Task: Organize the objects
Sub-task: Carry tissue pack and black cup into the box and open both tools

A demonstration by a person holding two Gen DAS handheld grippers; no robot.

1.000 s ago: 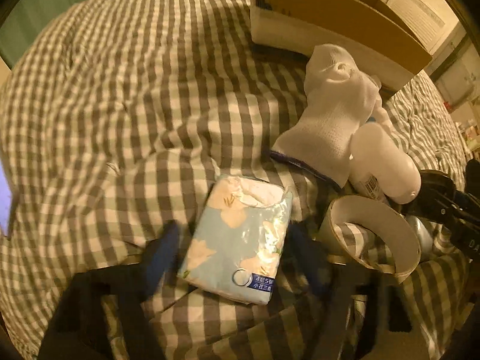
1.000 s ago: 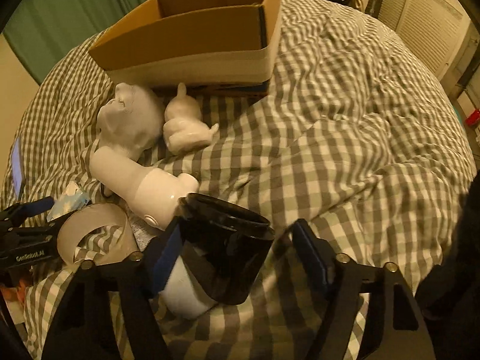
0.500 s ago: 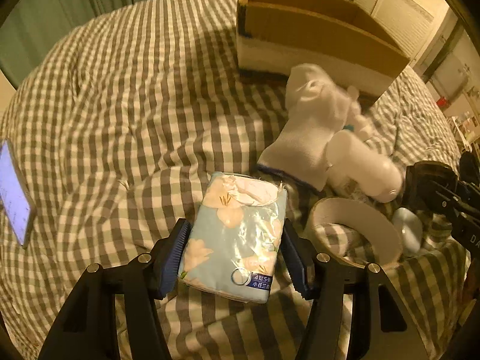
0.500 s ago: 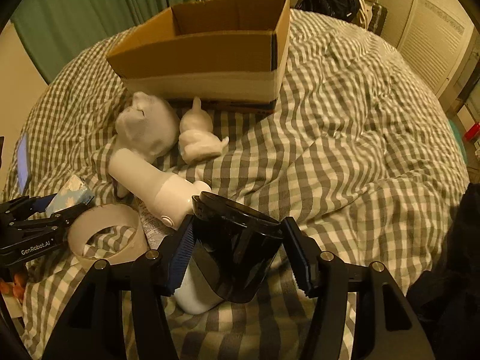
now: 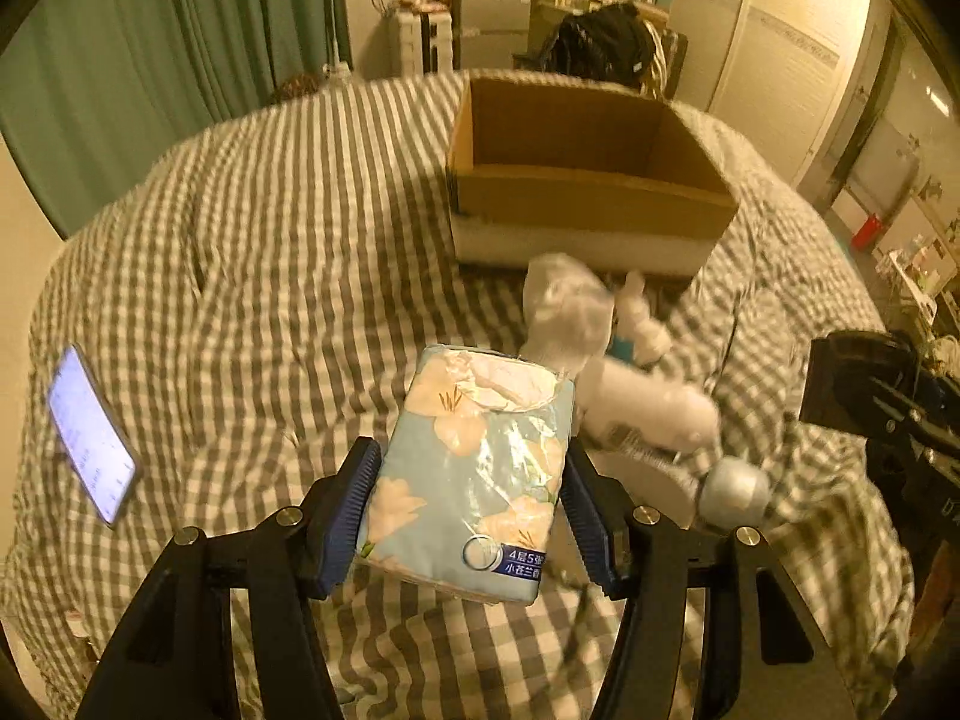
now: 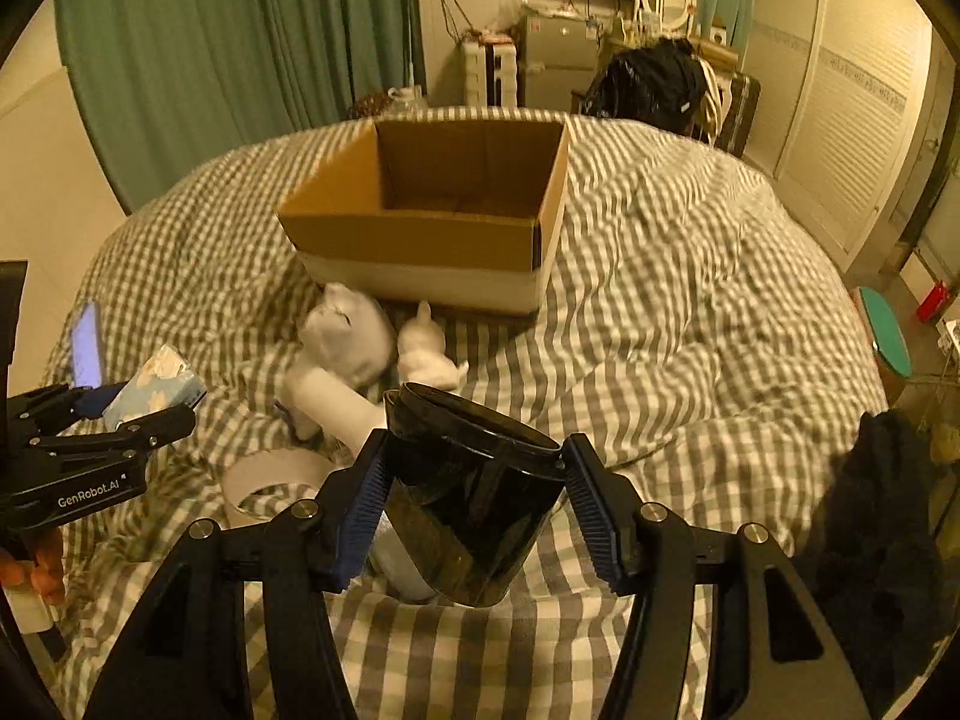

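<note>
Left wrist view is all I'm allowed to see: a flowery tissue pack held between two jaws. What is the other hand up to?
Observer: The right gripper is shut on a black cup, with its jaws pressing on both sides.
Operator: Is anything in the box yet?
Observer: The right wrist view looks into the cardboard box, and the part of its floor that shows is bare.
Operator: What's hidden behind my tissue pack?
Observer: A white tape roll, lying on the checked blanket.

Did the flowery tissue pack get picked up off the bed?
Yes. The tissue pack, clamped in the left gripper, was lying on the checked bedspread before; now it is lifted above it and pointed at the cardboard box.
</note>
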